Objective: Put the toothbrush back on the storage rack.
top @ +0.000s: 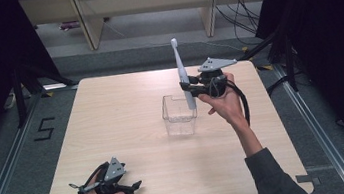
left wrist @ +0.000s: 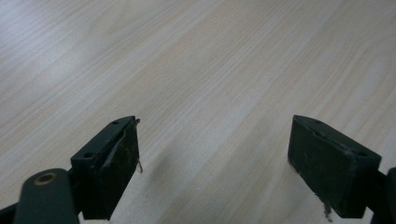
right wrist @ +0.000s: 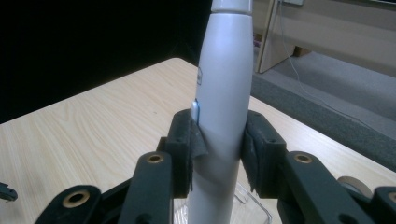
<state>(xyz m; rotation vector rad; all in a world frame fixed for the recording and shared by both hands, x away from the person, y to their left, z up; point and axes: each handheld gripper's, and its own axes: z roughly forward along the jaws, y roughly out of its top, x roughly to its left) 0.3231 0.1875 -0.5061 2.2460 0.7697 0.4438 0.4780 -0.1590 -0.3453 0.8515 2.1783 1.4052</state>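
Toothbrush pinched in right gripper above clear box; left gripper spread over table.

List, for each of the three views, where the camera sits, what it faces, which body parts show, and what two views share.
High view: above the table, facing forward and down; both hands, forearms.
Left gripper view: on the left gripper, facing bare tabletop; open jaws.
Right gripper view: on the right gripper, jaws clamping the electric toothbrush.
Shared: toothbrush over the clear container.
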